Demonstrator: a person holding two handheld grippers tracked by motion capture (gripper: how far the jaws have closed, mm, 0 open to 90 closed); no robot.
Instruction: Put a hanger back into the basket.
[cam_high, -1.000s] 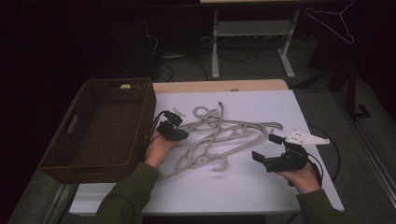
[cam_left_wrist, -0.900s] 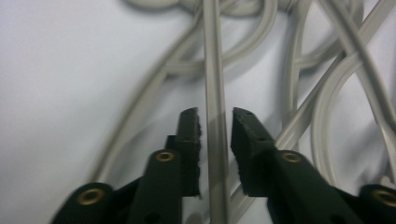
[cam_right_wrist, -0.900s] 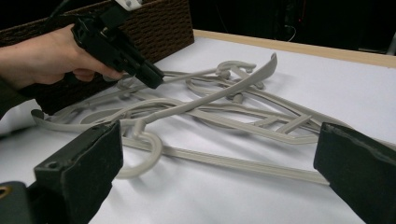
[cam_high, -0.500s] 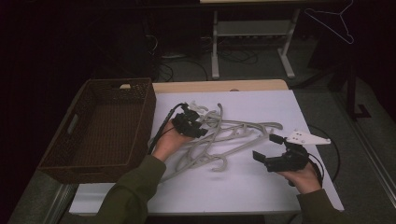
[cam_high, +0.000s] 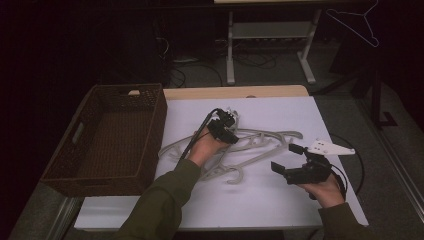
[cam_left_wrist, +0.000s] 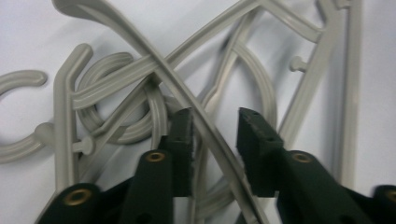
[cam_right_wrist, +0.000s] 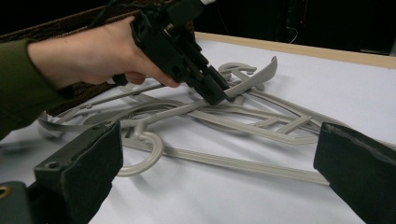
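Hangers (cam_high: 250, 145): a tangled grey plastic pile mid-table, just right of the basket (cam_high: 107, 140). Expect them light and stiff, smooth enough to slip, with hooks that snag neighbours. Lift one and the others may drag along.

Your left gripper (cam_left_wrist: 215, 128) sits over the top of the pile. Its jaws have just been closing, and they stand narrow now with the top hanger's arm (cam_left_wrist: 187, 93) running between them. The left pad (cam_left_wrist: 183, 135) looks to touch that arm; the right pad (cam_left_wrist: 254, 140) stands just off it, so I'd call this not yet clamped, though the close-up is blurry at the contact.

Grip point: that raised curved arm is a fair choice, since it lies above the rest and is free of the hook cluster. Take it across the flat of the bar, not on the edge, or it will twist out.

Your right gripper (cam_high: 292, 162) is parked near the pile's right side, jaws wide, holding nothing.

View differences:
- The left gripper view gives the crossing order: the chosen arm lies over the others.
- The right gripper view shows that arm's tip (cam_right_wrist: 261, 74) lifted off the table, with your left hand (cam_right_wrist: 93, 51) coming in tilted down.
- The high view gives the layout of basket, pile and table (cam_high: 280, 205).
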